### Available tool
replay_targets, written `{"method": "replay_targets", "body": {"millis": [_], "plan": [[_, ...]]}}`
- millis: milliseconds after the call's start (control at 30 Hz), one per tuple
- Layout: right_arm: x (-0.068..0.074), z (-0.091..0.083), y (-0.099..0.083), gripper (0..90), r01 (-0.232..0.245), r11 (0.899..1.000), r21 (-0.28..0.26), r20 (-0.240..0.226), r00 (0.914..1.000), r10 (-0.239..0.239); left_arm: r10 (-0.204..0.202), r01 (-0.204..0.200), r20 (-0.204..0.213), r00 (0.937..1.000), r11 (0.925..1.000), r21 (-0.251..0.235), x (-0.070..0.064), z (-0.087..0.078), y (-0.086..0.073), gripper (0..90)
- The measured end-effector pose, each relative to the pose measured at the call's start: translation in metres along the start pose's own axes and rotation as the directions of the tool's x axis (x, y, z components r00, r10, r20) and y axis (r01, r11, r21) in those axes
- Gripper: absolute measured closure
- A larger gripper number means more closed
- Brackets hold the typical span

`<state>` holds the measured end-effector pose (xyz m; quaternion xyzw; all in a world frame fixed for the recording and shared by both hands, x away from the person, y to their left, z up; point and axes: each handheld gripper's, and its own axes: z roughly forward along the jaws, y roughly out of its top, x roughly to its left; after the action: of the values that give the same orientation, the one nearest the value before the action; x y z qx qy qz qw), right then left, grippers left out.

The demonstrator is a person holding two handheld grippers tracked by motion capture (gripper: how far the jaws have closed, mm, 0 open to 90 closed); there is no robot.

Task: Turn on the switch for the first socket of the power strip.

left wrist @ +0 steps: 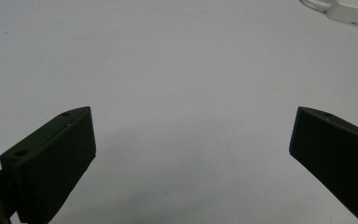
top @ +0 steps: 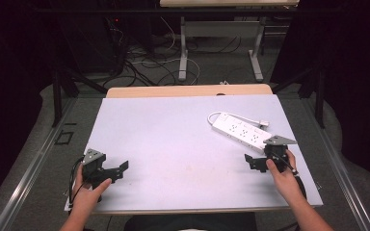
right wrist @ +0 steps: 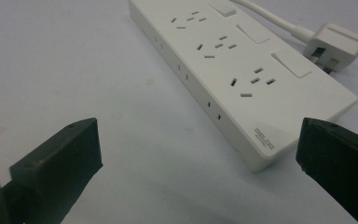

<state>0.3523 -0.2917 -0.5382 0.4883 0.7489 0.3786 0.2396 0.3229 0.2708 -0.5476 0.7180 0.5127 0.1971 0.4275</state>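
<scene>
A white power strip [top: 241, 130] with several sockets lies flat on the pale table [top: 173, 144] at the right, its cord looped back to a plug [top: 264, 123] beside it. My right gripper [top: 249, 163] rests just in front of the strip, jaws pointing left and open. In the right gripper view the strip [right wrist: 233, 70] lies ahead and to the right, its near end close to the right jaw, apart from it, and the plug [right wrist: 338, 44] is beyond. My left gripper [top: 121, 171] sits at the table's front left, open on bare table.
Bare table surface spreads between the two grippers. In the left gripper view a corner of the power strip [left wrist: 354, 11] shows far off at the top right. Beyond the table's far wooden edge [top: 188, 90] are cables on the floor and another table's legs [top: 183, 53].
</scene>
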Motion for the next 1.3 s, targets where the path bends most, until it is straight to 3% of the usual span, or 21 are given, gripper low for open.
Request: {"method": "replay_targets", "body": {"millis": [500,1300], "plan": [[-0.012,-0.013,-0.023,0.0,-0.017,0.999,-0.038,0.005,0.9998,0.017,-0.009,0.009,-0.005,0.9999,0.9999,-0.007,-0.001,0.001,0.000,0.1],[-0.026,-0.015,-0.034,0.2,-0.089,0.995,-0.040,0.021,0.9957,0.090,0.000,0.000,0.002,1.0000,1.0000,-0.010,0.000,0.000,0.000,0.2]]}}
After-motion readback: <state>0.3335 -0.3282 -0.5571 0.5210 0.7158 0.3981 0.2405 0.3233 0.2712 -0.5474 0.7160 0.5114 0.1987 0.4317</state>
